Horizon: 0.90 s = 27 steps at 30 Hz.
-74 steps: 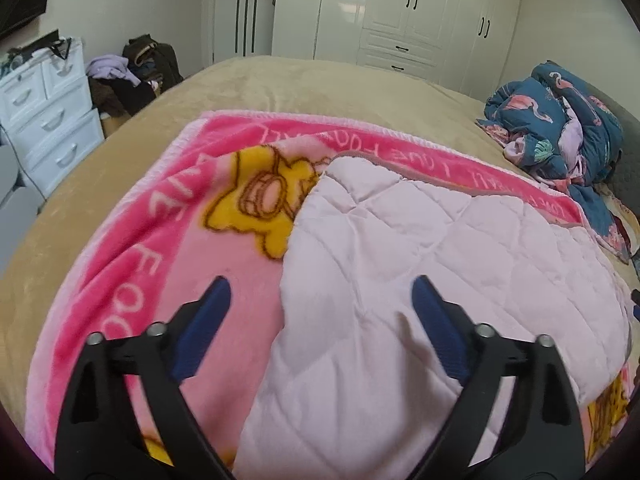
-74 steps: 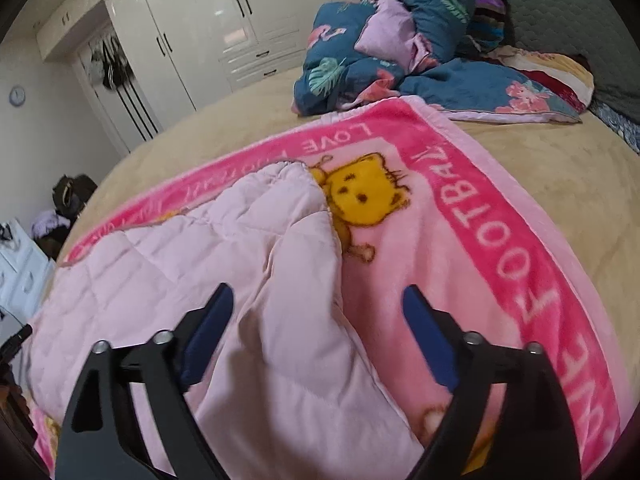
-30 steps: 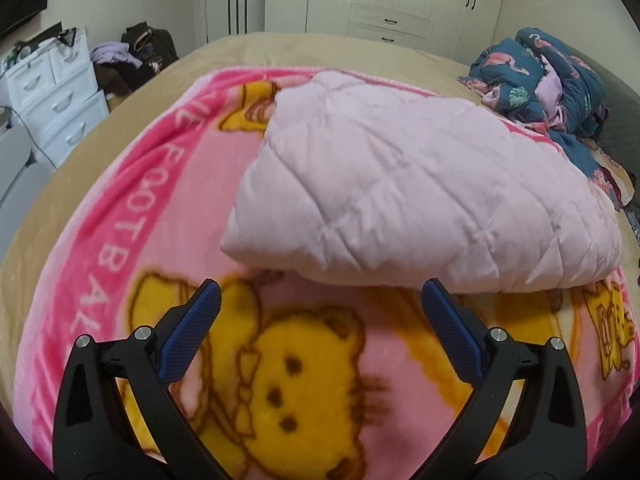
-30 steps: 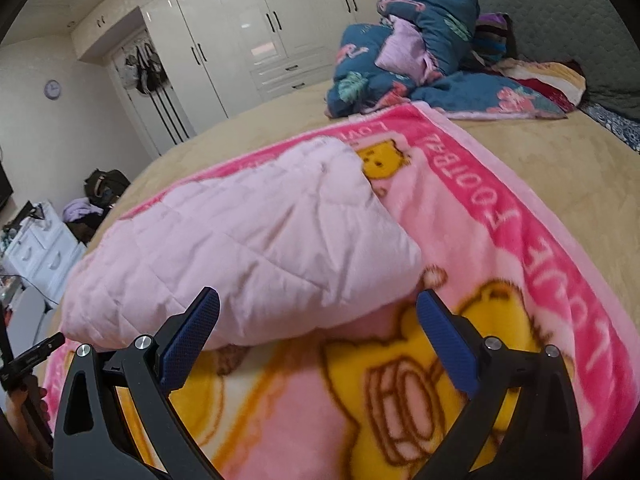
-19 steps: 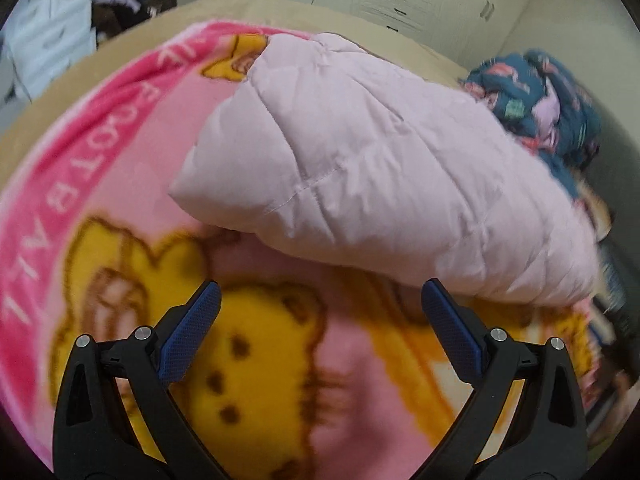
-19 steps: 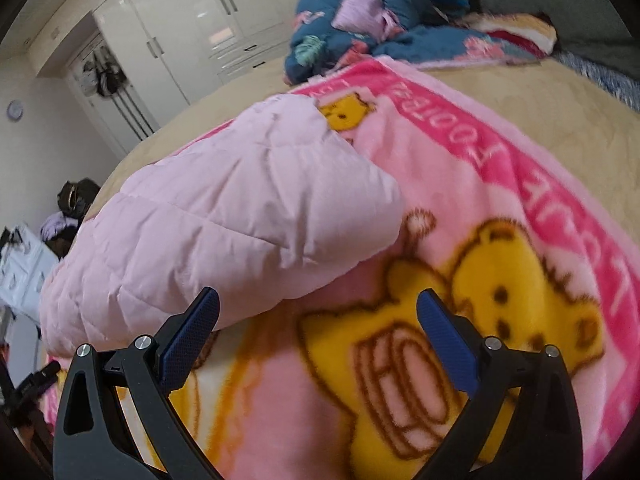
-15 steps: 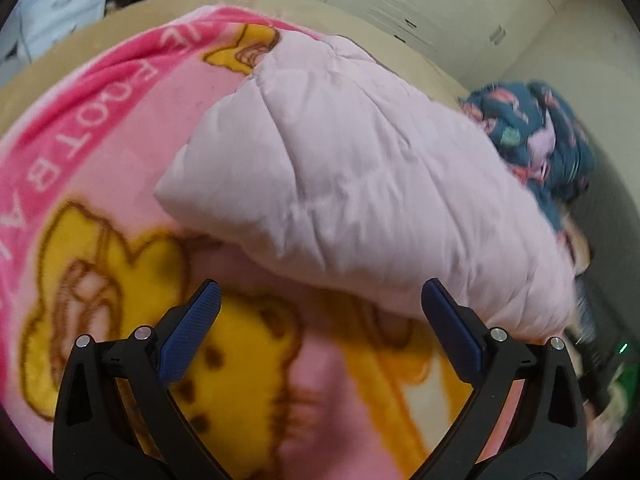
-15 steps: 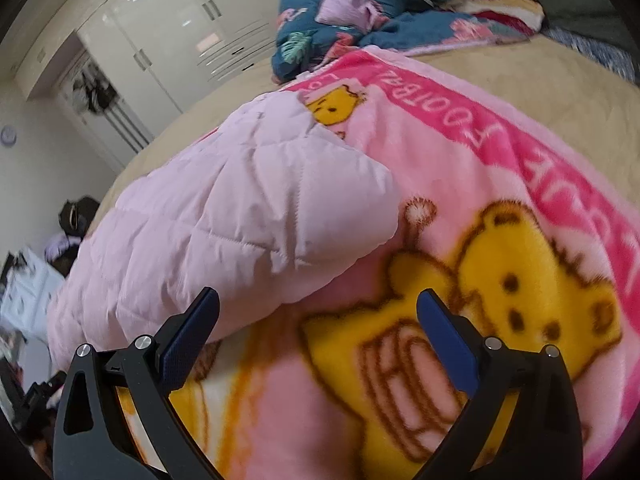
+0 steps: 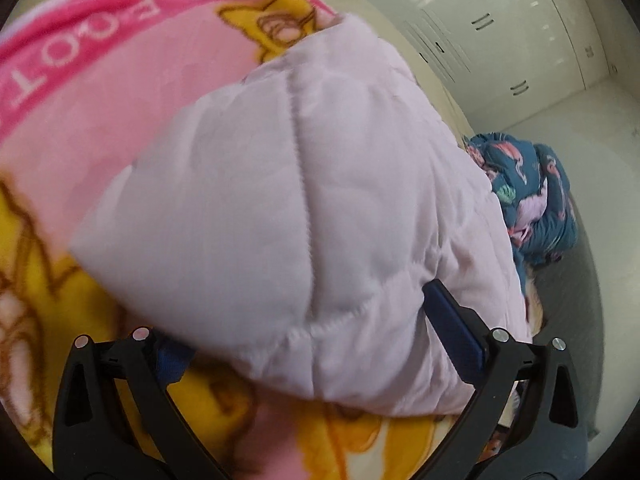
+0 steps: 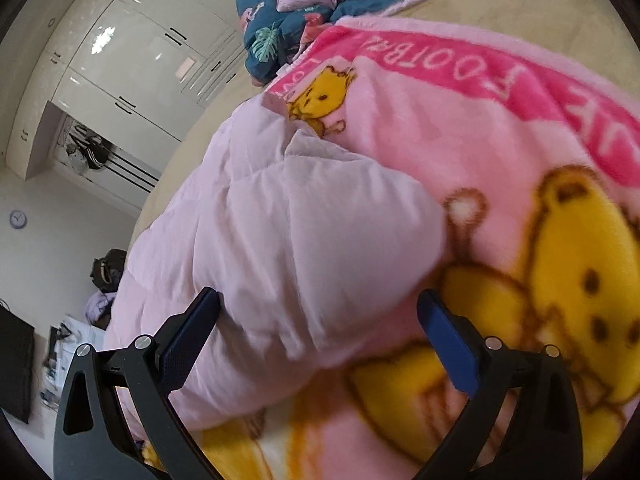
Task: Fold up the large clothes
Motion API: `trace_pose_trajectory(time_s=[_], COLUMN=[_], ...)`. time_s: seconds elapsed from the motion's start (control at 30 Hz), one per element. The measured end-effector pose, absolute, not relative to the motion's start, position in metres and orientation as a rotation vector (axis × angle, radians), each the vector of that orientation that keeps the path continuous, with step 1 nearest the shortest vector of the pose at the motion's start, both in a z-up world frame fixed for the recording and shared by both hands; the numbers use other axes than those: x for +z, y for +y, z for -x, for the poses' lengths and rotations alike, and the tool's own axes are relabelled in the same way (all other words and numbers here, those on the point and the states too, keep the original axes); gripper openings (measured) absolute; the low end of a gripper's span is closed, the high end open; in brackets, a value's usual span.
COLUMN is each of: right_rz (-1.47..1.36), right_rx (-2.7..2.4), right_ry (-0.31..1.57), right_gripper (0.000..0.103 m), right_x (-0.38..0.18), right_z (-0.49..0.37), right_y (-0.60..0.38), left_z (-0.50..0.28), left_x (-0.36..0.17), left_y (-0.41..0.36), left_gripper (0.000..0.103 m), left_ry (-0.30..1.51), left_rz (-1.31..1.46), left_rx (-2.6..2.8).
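We see the folded quilt (image 9: pixel 304 184) lying on the blanket (image 10: pixel 500 168), which covers the bed (image 10: pixel 560 16); bundled bedding (image 10: pixel 304 12) sits behind at the bed's far edge.

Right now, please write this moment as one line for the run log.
stage: regrasp folded edge | left gripper: open, straddling pale pink quilted garment | right gripper: open, straddling same fold | under it: pink cartoon blanket

Soft daylight is filling both views, with no hard shadows. Glare is shining off the wardrobe doors (image 10: pixel 132 64) far left in the right view. Motion blur is smearing the blanket (image 9: pixel 80 80) and quilt (image 9: pixel 280 200) near the lens. Fisheye bending is curving the edges, and dark corners are framing each picture.
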State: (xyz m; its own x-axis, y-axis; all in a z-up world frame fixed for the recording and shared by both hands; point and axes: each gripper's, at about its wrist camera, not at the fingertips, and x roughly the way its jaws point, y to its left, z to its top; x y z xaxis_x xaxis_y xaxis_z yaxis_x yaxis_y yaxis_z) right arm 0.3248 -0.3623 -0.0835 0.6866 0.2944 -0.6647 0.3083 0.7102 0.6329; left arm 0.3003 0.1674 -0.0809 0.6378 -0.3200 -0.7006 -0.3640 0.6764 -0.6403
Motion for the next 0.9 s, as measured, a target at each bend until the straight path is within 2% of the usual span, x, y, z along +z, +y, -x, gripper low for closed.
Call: trace_pose_trajectory(time_s=[0.53,0.6,0.67,0.73,0.77,0.83,0.9], right_rz=[-0.867,-0.851,-0.823,-0.78,-0.747,-0.677,-0.568], right_rx=[0.03,0.034,0.051,0.076,0.081,0.087,0.089], right_ry=[0.815,0.817,0.817,0.805,0.796,0.78,0.767], right_gripper=[0.099,0.099,0.093,0.073,0.069,0.054,0.045], right_x=[-0.109,-0.109,-0.107,-0.103,-0.099,-0.091,-0.078], right_z=[-0.364,-0.368,-0.37,-0.371,-0.371,-0.366,-0.364], right_y=[-0.354,-0.353,-0.352,-0.351,-0.348,-0.342,-0.332], left_z=[-0.325,-0.326,-0.327,-0.327,-0.327,-0.326,-0.326], left_x=[-0.094,-0.09,-0.083,-0.073,-0.066,-0.053,-0.04], left_y=[0.171,0.168,0.164,0.158,0.153,0.145,0.137], left_gripper=[0.095,0.091,0.081,0.067,0.063,0.05,0.045], left_ry=[0.821,0.812,0.794,0.781,0.772,0.76,0.75], left_rz=[0.895,0.862,0.804,0.734,0.688,0.614,0.544], left_rx=[0.029,0.029,0.026,0.029,0.033,0.036,0.032])
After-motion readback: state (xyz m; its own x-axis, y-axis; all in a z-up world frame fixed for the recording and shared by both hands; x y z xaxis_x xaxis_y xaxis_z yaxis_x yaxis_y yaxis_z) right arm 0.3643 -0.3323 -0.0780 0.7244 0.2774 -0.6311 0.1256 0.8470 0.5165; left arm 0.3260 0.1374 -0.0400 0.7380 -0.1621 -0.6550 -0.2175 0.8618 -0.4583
